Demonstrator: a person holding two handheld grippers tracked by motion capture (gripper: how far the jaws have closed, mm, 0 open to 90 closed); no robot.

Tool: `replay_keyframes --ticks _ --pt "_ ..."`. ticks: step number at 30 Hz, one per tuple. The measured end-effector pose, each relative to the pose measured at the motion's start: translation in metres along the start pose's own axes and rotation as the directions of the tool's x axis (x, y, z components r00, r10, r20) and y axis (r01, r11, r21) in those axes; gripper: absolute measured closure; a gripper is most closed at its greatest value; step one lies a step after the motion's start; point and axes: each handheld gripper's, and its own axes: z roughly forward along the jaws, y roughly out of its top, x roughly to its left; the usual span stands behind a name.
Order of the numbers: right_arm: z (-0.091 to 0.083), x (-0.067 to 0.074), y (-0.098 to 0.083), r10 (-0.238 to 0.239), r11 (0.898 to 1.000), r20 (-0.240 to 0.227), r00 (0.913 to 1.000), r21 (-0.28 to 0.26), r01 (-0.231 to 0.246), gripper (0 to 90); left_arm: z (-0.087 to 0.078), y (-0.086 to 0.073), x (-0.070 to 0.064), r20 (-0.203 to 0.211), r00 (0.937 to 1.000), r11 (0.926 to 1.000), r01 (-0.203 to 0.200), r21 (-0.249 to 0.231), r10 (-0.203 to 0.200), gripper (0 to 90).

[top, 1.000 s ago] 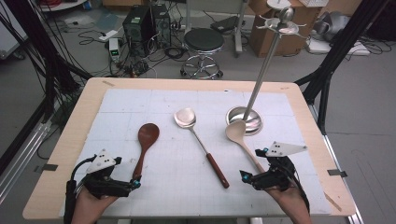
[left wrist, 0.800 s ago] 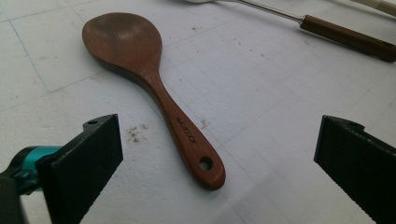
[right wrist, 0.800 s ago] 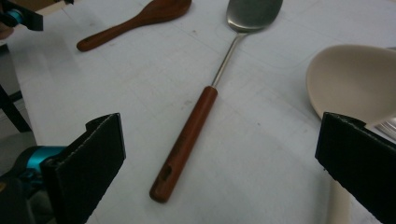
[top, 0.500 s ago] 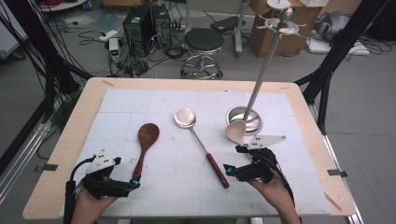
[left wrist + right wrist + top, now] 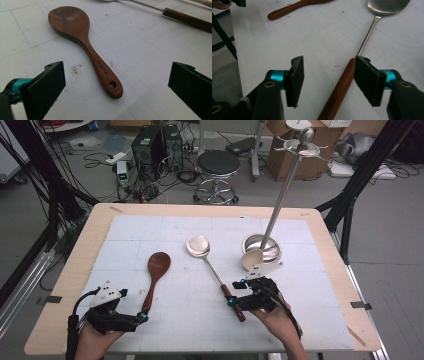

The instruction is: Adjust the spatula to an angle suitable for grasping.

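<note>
A dark wooden spoon (image 5: 156,269) lies at the left of the white mat (image 5: 175,320). My left gripper (image 5: 136,312) rests by its handle end, open; in the left gripper view the jaws stand wide with the handle tip (image 5: 110,86) ahead between them. At mid-mat lies a metal spatula (image 5: 199,245) with a red-brown handle (image 5: 339,90). My right gripper (image 5: 329,61) straddles that handle. Its jaws have just been closing and are half closed. The handle lies close to the right pad (image 5: 368,80), and the left pad stands apart from it. A pale wooden spoon (image 5: 251,260) is partly hidden behind this gripper.
A metal utensil stand (image 5: 282,195) rises from a round base (image 5: 270,247) at the back right of the mat. The wooden table edge (image 5: 345,285) runs to the right. A stool (image 5: 216,165), boxes and cables stand on the floor beyond.
My right gripper has moved left, from the pale spoon's handle to the spatula's handle, and its jaws have narrowed. The left gripper and all utensils have stayed put.
</note>
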Motion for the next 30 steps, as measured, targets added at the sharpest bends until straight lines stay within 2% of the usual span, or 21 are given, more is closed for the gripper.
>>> replay_keyframes --ticks 1,2,3,5,6,7,11,15,17,30 --pt "0.0 0.0 0.0 0.0 1.0 0.0 1.0 0.0 0.0 46.1 0.0 0.0 0.0 0.0 1.0 1.0 -0.001 0.0 0.001 1.7" --pt "0.002 0.001 0.0 -0.003 1.0 -0.007 1.0 0.012 0.003 52.2 0.0 -0.001 0.0 -0.001 1.0 1.0 0.0 0.001 0.0 1.7" --pt "0.002 0.001 0.0 -0.003 1.0 -0.007 1.0 0.012 0.003 52.2 0.0 -0.001 0.0 0.001 1.0 1.0 0.002 0.001 -0.002 1.7" --pt "0.005 0.001 0.001 0.0 1.0 -0.009 1.0 0.019 0.0 59.4 0.0 -0.001 -0.001 -0.002 1.0 1.0 0.0 0.004 0.0 1.7" --pt "0.007 0.002 0.001 -0.003 1.0 -0.004 1.0 0.021 0.003 67.7 -0.001 -0.001 -0.001 -0.003 1.0 1.0 0.001 0.003 -0.001 1.7" --pt "0.007 0.002 0.001 -0.003 1.0 -0.004 1.0 0.021 0.003 67.7 -0.001 -0.002 -0.001 -0.004 1.0 1.0 0.001 0.002 -0.001 1.7" --pt "0.014 0.004 0.001 0.0 0.999 -0.017 0.9999 0.05 0.001 83.4 -0.004 -0.002 -0.001 -0.009 0.9999 1.0 0.006 0.0 -0.006 1.7" --pt "0.019 0.006 0.0 0.005 0.997 -0.031 0.9995 0.071 -0.003 87.0 -0.005 -0.003 0.001 -0.017 0.9998 1.0 0.004 -0.002 -0.004 1.7" --pt "0.023 0.008 0.0 -0.008 0.996 -0.03 0.9995 0.085 0.011 89.7 -0.005 -0.003 0.0 -0.015 0.9999 1.0 0.003 -0.002 -0.003 1.7" --pt "0.038 0.014 -0.01 0.012 0.99 -0.003 0.9999 0.141 -0.011 89.8 0.0 -0.001 -0.003 -0.001 1.0 1.0 -0.003 0.003 0.003 1.7"
